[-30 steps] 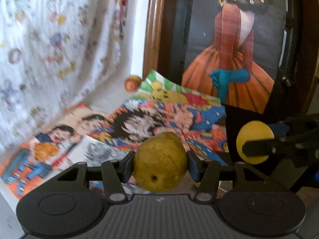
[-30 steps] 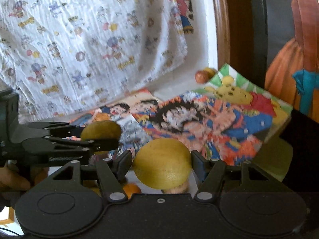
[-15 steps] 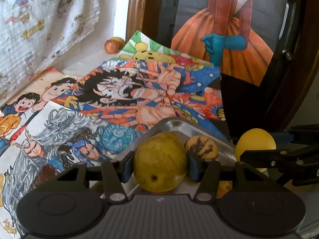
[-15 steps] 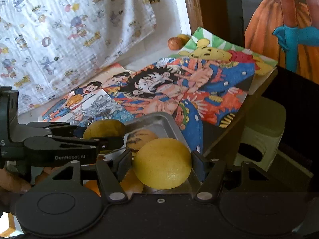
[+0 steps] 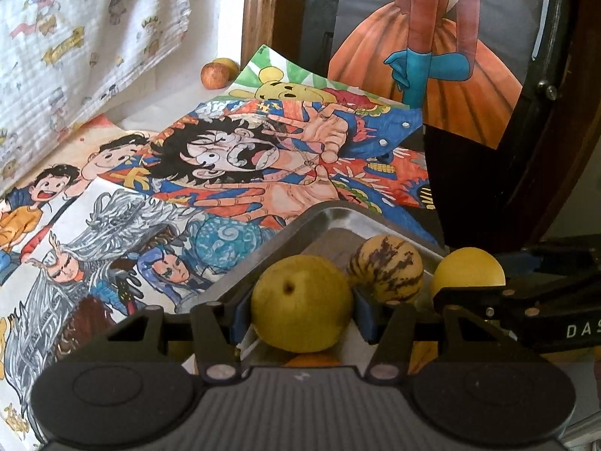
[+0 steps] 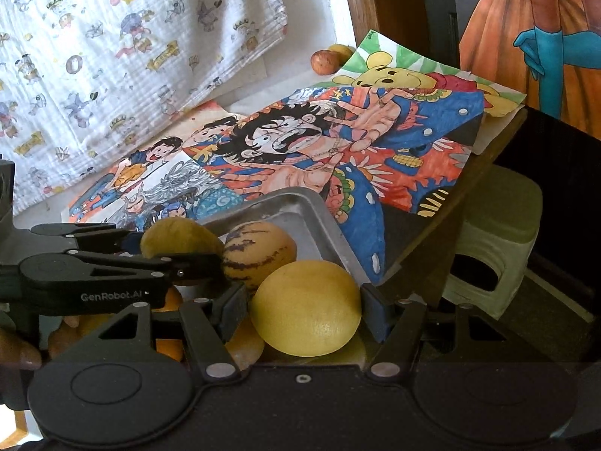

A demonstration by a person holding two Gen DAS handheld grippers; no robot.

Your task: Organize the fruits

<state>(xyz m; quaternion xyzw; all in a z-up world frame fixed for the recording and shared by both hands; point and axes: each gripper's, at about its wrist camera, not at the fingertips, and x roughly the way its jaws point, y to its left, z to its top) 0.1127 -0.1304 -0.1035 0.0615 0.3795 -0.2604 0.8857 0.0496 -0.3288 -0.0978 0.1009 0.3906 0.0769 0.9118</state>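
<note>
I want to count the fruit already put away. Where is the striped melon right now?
The striped melon lies in the metal tray, seen in both wrist views, between the pear in the left gripper and the yellow fruit in the right gripper.

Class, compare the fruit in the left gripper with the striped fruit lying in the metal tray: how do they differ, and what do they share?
The pear is plain yellow-green with a small dark pit; the striped fruit is tan with dark purple streaks. The pear is clamped in the left gripper above the tray; the striped fruit lies loose in it. Both are roundish and of similar size.
</note>
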